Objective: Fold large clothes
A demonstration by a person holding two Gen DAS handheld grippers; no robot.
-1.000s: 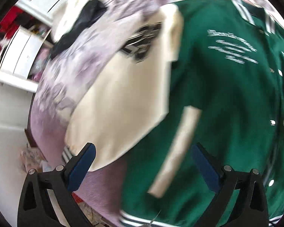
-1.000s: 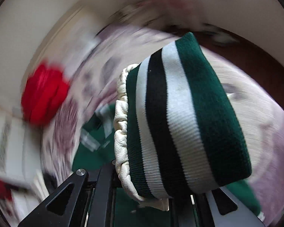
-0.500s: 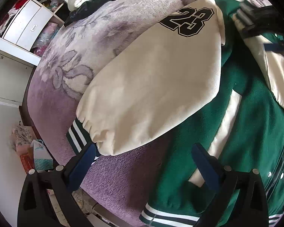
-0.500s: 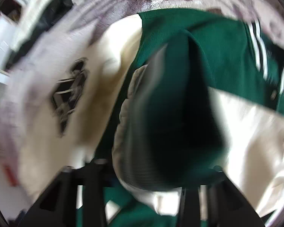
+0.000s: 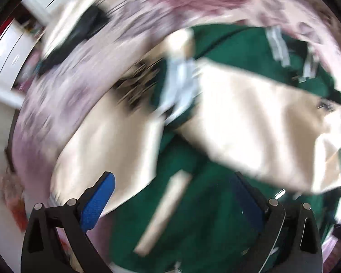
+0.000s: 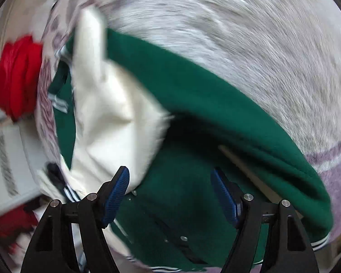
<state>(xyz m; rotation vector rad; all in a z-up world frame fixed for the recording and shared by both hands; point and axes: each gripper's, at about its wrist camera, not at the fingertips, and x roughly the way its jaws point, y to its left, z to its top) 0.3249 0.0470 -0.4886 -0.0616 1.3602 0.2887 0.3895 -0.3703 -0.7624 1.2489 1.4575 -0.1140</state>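
A green varsity jacket [image 5: 206, 223] with cream sleeves lies on a purple floral blanket [image 5: 63, 95]. In the left wrist view one cream sleeve [image 5: 261, 132] lies folded across the green body and the other cream sleeve [image 5: 109, 150] stretches out to the left. My left gripper [image 5: 172, 202] is open and empty above the jacket's lower body. In the right wrist view the jacket [image 6: 193, 195] shows with the cream sleeve [image 6: 106, 118] lying over it. My right gripper [image 6: 170, 193] is open and empty just above the green front. Both views are blurred.
A red cloth bundle [image 6: 16, 75] lies at the blanket's [image 6: 238, 45] far left. A black and white garment [image 5: 79, 27] lies at the blanket's far end. White drawers [image 5: 9, 54] stand beyond the bed's left side.
My right gripper let go of the striped cuff and sleeve, which now lies across the jacket; its jaws stand open. My left gripper stayed open and swung over the jacket.
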